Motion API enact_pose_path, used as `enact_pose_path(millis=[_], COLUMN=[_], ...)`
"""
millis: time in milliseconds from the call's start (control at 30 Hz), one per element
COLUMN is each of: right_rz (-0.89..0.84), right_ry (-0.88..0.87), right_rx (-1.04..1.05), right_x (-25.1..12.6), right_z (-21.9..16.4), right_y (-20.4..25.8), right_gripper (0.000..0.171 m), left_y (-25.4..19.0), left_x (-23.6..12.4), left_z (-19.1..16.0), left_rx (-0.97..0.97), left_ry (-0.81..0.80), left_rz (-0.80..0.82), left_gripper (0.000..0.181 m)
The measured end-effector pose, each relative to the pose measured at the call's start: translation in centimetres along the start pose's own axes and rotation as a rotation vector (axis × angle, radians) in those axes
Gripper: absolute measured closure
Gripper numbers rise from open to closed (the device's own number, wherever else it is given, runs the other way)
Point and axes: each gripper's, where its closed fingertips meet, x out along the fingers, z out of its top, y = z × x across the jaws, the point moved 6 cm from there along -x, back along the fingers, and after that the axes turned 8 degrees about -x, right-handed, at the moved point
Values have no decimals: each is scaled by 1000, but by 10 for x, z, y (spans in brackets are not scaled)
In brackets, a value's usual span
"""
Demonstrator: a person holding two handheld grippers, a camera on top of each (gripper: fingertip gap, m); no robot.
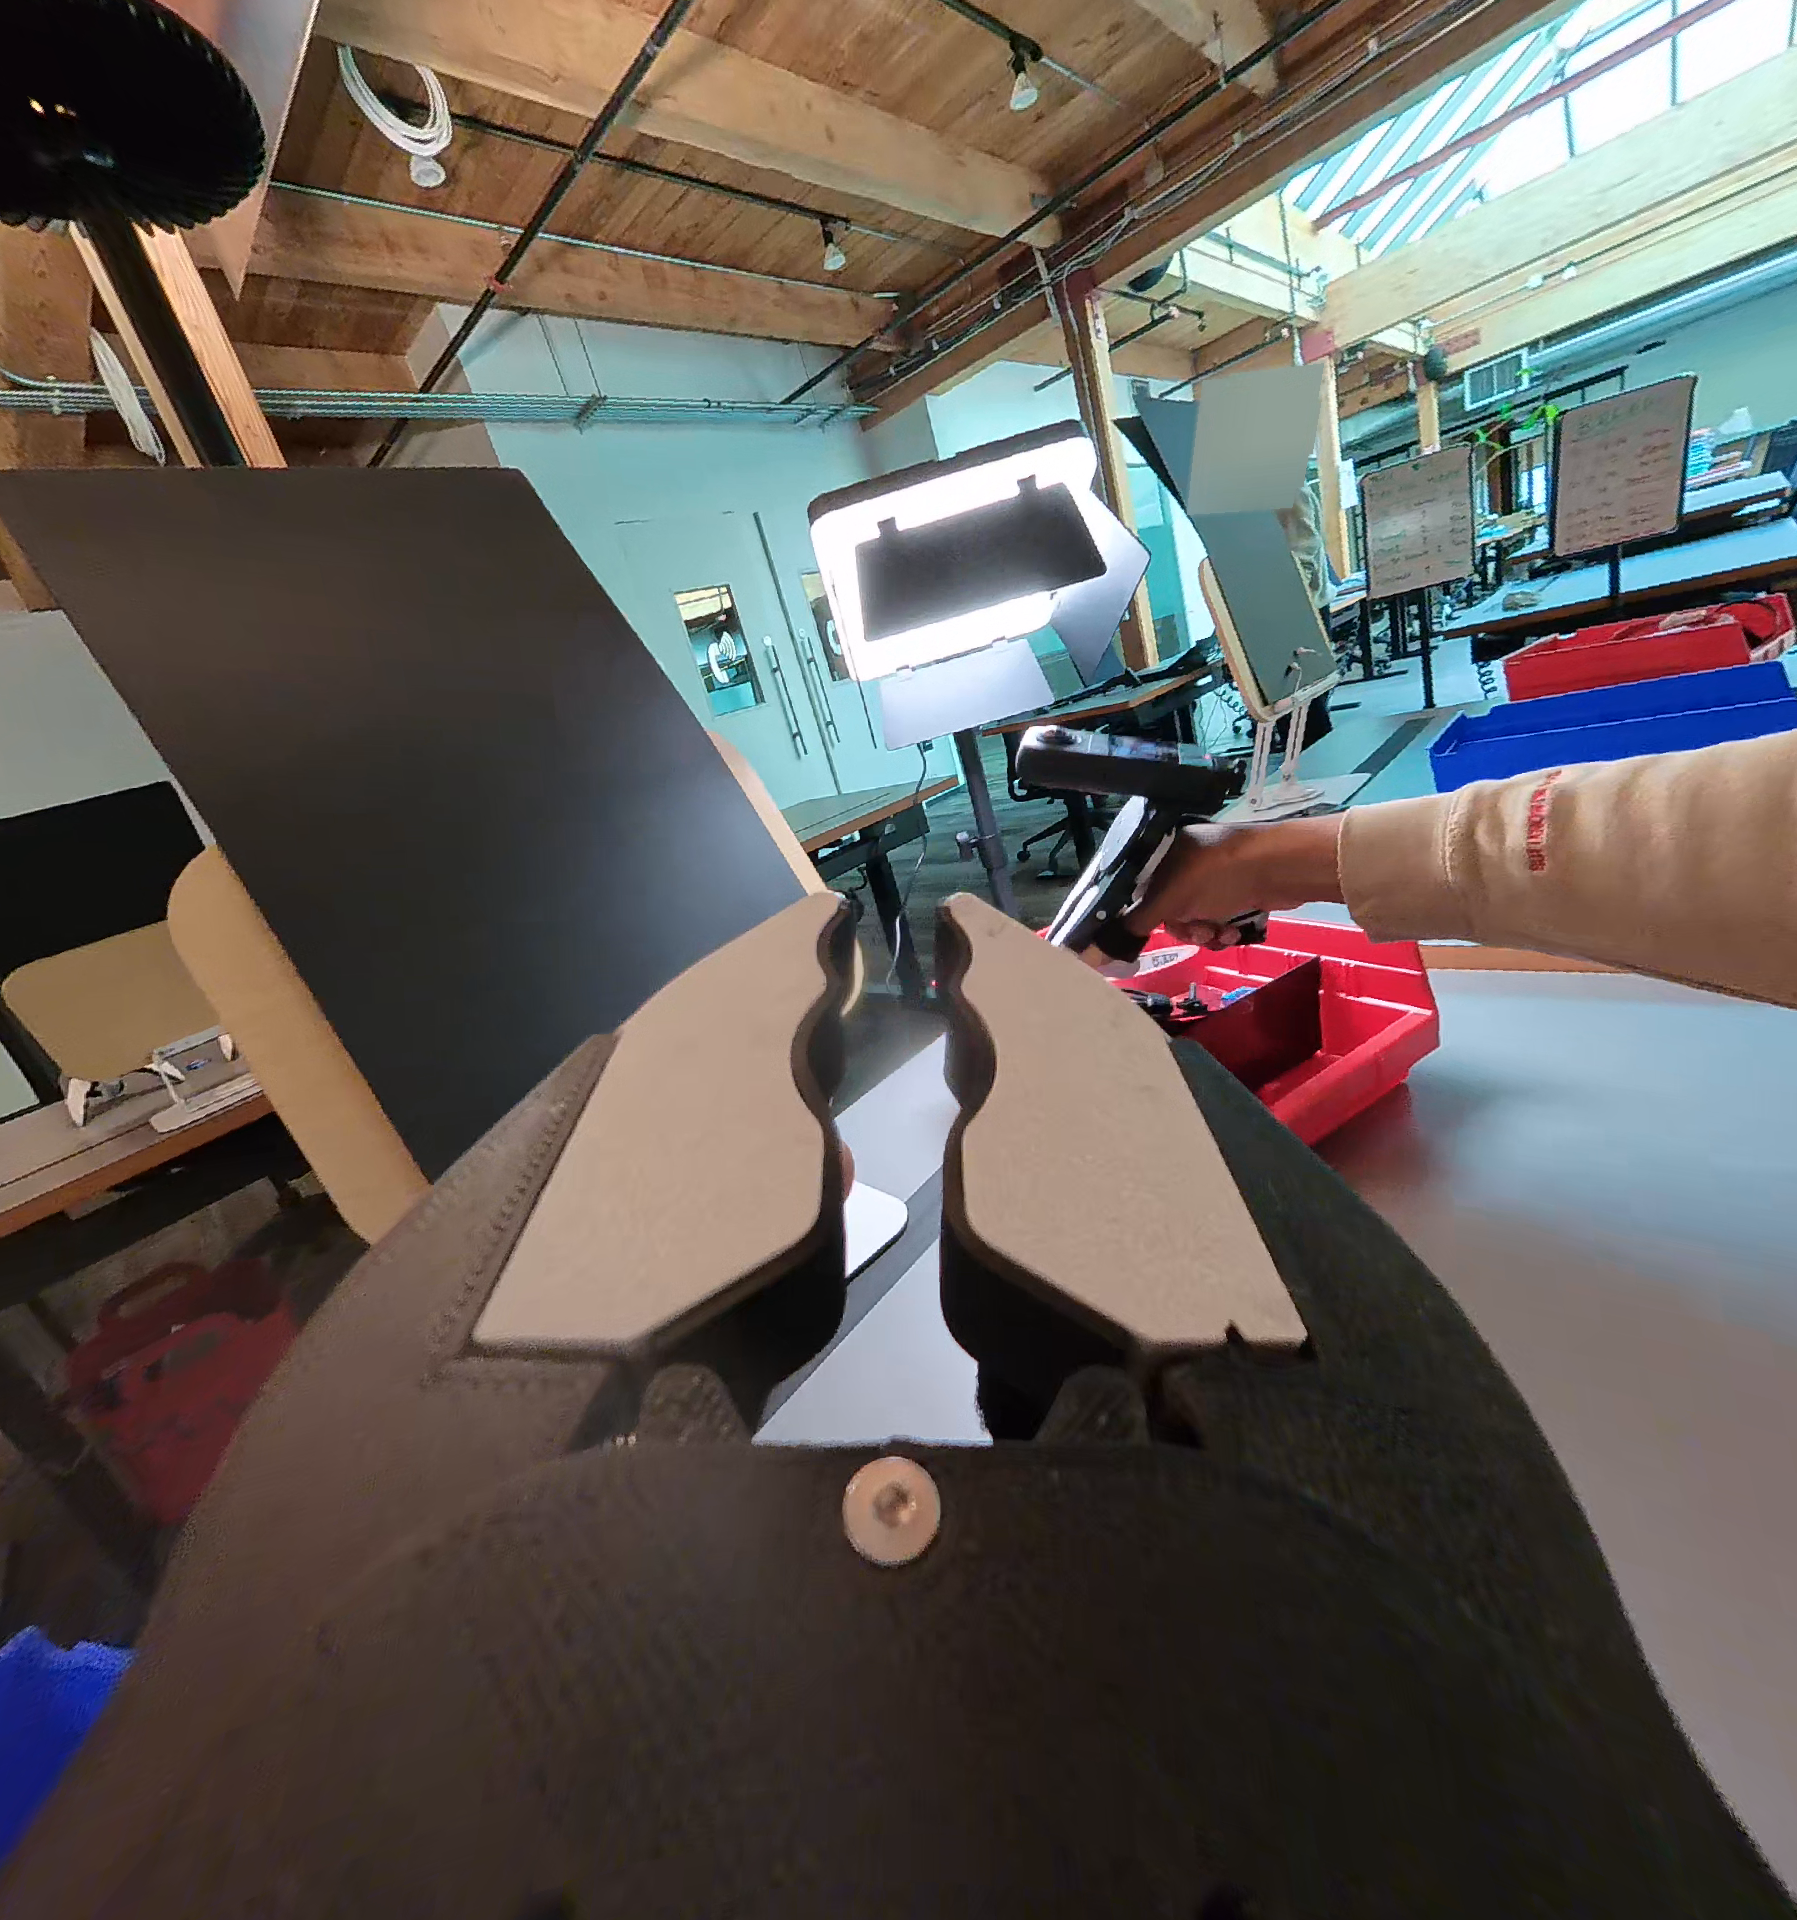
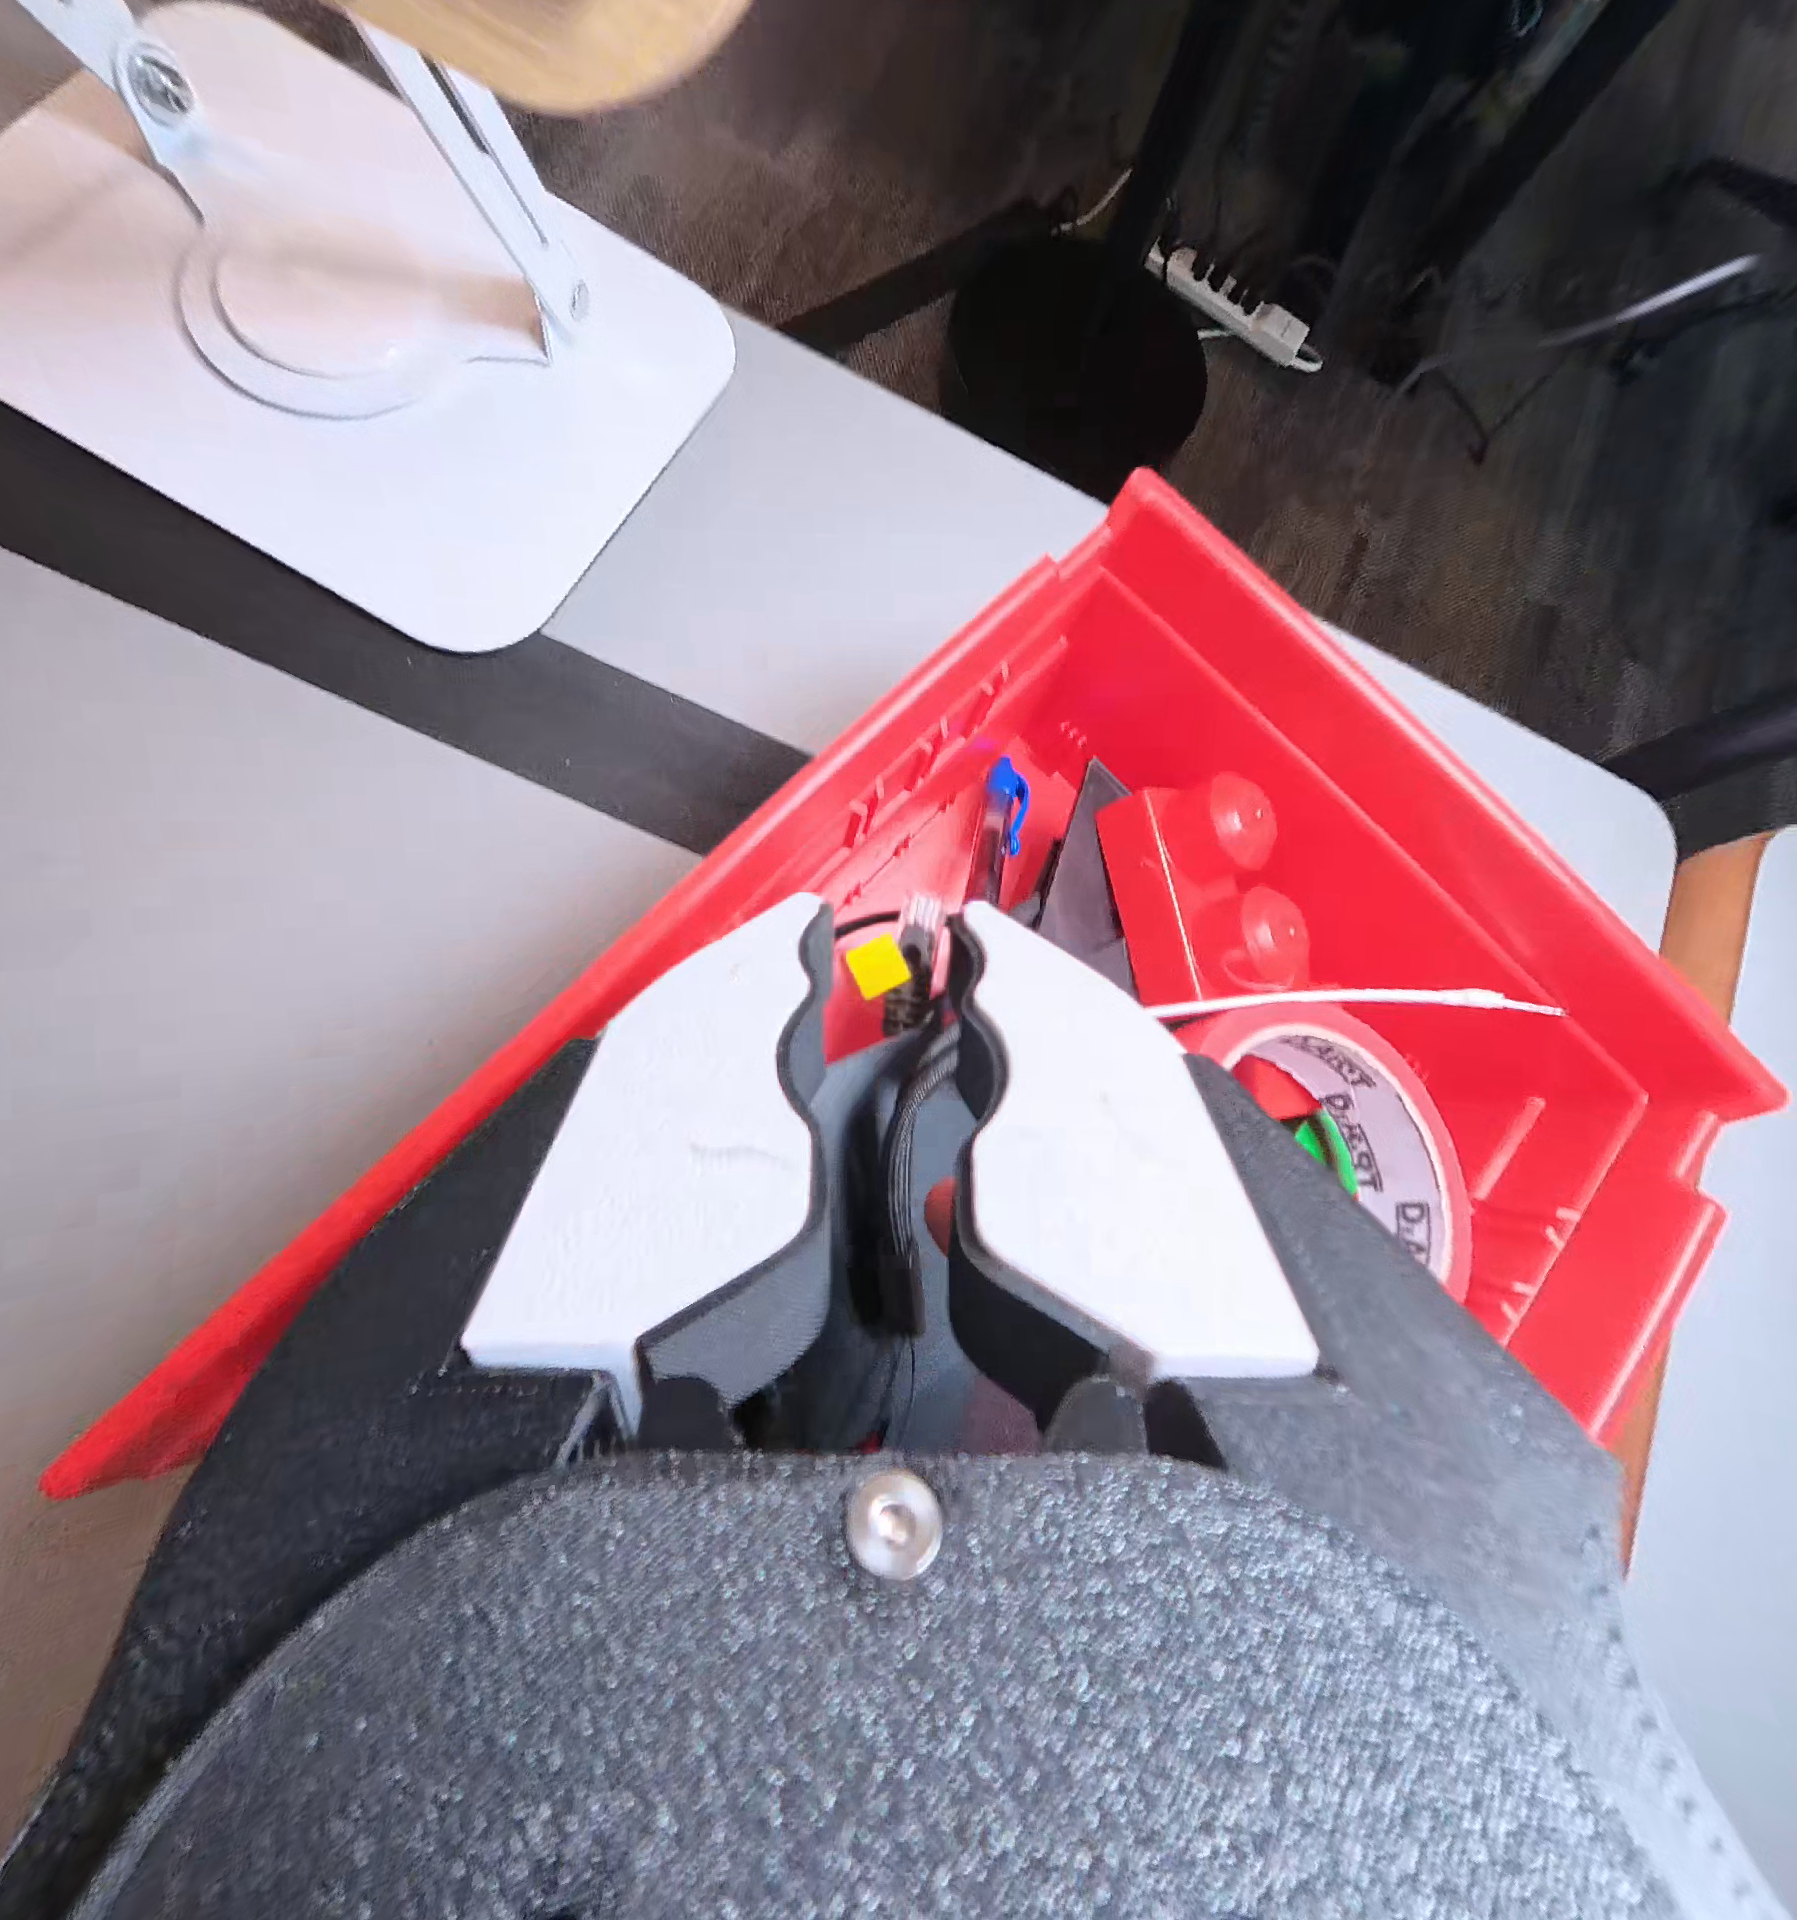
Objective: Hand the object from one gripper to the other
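Observation:
My left gripper (image 1: 894, 925) is open and empty, held above the grey table (image 1: 1600, 1247) and pointing level across the room. My right gripper (image 2: 894, 930) points down into a red bin (image 2: 1496, 831); its jaws stand apart around a thin black braided cable (image 2: 915, 1101) with a small yellow tag (image 2: 873, 966). I cannot see the pads pressing on the cable. In the left wrist view a hand in a cream sleeve holds the right gripper's handle (image 1: 1122, 862) over the red bin (image 1: 1361, 1039); its fingertips are hidden there.
The bin also holds a big red toy brick (image 2: 1206, 904), a roll of red tape (image 2: 1382, 1143), a blue-capped pen (image 2: 1006, 805) and a thin white tie (image 2: 1393, 1000). A white stand base (image 2: 374, 436) sits left of the bin, carrying a black board (image 1: 406, 779). The grippers' ends are close to 45 cm from one another.

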Motion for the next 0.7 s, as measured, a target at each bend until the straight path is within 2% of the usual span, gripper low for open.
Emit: enact_pose_path(millis=[200,267,367,467,533,700], right_rz=[10,49,124,201,240,223], right_ry=[-172,-310,-548,-707,-746,-759], right_rx=[-43,-43,-11,33,48,57], right_x=[-32,-58,-105,-139,-148,-140], right_z=[21,26,21,-4,-29,-89], right_y=[14,30,68,118,150,201], right_gripper=[133,127,128,129,129,131], left_y=[10,14,19,24,29,56], left_x=[-3,-4,-3,-3,-3,-15], left_z=[1,-1,-4,-10,-14,-19], left_rx=[-27,-51,-73,-95,-116,-156], left_ry=[8,13,27,54,77,153], left_rz=[35,46,65,85,95,176], left_gripper=[167,168,168,167,165,159])
